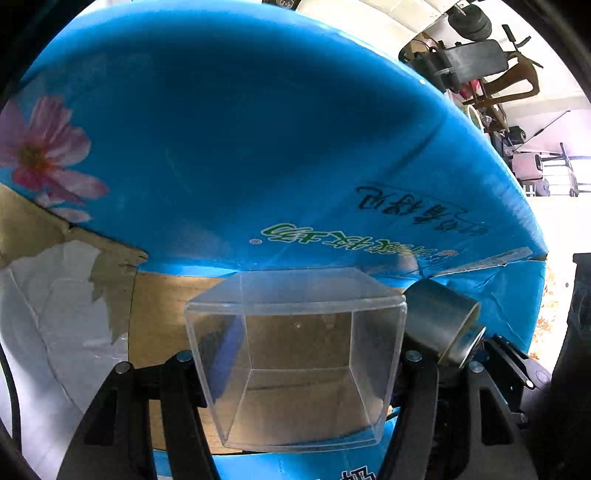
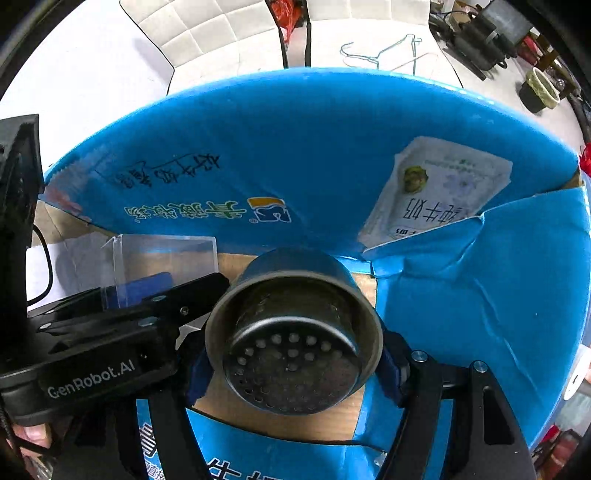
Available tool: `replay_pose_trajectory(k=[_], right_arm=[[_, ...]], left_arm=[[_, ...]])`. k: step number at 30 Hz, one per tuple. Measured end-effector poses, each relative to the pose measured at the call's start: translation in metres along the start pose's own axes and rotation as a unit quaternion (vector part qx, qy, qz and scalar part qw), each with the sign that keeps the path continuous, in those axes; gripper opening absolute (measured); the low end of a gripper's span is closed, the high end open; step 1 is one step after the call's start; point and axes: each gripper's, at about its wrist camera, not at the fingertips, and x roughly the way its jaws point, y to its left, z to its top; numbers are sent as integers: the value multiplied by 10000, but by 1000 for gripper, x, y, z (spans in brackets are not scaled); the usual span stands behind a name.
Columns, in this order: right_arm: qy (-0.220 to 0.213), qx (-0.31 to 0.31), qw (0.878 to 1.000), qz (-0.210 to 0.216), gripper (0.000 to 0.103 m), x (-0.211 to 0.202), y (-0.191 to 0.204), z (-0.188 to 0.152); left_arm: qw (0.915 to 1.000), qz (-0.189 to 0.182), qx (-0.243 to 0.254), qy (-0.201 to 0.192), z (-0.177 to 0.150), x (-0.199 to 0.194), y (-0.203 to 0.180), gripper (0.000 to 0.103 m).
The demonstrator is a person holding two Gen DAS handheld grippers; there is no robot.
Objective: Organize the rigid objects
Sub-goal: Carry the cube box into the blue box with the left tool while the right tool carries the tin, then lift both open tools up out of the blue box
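Observation:
My left gripper (image 1: 295,362) is shut on a clear plastic box (image 1: 295,354), held open side toward the camera over the opening of a blue cardboard carton (image 1: 258,147). My right gripper (image 2: 295,354) is shut on a metal cup with a perforated bottom (image 2: 291,339), its mouth toward the camera, over the same carton (image 2: 295,147). The cup (image 1: 439,325) shows just right of the clear box in the left wrist view. The clear box (image 2: 162,258) and the left gripper body (image 2: 110,332) show at the left in the right wrist view. The two objects sit side by side, almost touching.
The carton's brown inner floor (image 1: 162,314) shows behind the box. Its blue flaps stand up behind and to the right (image 2: 480,295). A milk label (image 2: 436,188) is printed on the flap. White chairs (image 2: 207,33), wire hangers (image 2: 380,55) and a dark cup (image 2: 537,90) lie beyond.

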Motion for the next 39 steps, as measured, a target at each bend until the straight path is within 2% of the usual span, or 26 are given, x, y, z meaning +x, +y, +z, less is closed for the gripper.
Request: replay_pose_trajectory(k=[3, 4, 5, 6, 10, 14, 16, 21, 25, 26, 27, 31, 33, 39], right_arm=[[52, 19, 10000, 27, 75, 0, -1, 3], [75, 24, 10000, 2, 76, 0, 0, 6], [98, 31, 9999, -30, 78, 1, 0, 6], [91, 56, 9999, 15, 82, 1, 2, 5], [49, 58, 10000, -58, 89, -7, 4, 2], [-43, -45, 9998, -180, 95, -21, 6, -8], [-125, -86, 9996, -228, 103, -28, 8, -17], [-473, -64, 9982, -367, 103, -47, 4, -44], [-601, -101, 9975, -371, 103, -68, 5, -72], [-669, -138, 9969, -383, 103, -76, 5, -79], [-725, -158, 9964, -404, 103, -80, 5, -81], [-1034, -234, 9933, -457, 103, -111, 9, -101], [-1201, -258, 9916, -395, 103, -130, 11, -117], [-1549, -376, 9869, -258, 103, -181, 18, -152]], left_arm=[[10000, 49, -12, 53, 3, -2, 0, 67], [9999, 89, -23, 45, 5, -4, -1, 78], [9998, 175, -29, 19, 5, -6, -1, 95], [9999, 137, -36, 6, 6, -8, -2, 101], [9999, 122, -35, -14, 7, -19, -7, 102], [9988, 423, 163, -176, 2, -35, -21, 103], [9970, 655, 255, -321, -11, -37, -19, 103], [9875, 1260, 459, -826, -44, -60, -17, 103], [9840, 1322, 535, -1072, -79, -76, -3, 103], [9830, 1327, 548, -1145, -83, -83, 13, 103], [9814, 1357, 565, -1234, -85, -89, 13, 103], [9697, 1610, 629, -1724, -97, -111, -7, 103], [9648, 1697, 651, -1899, -119, -128, -11, 103], [9469, 1955, 757, -2439, -147, -157, -45, 103]])
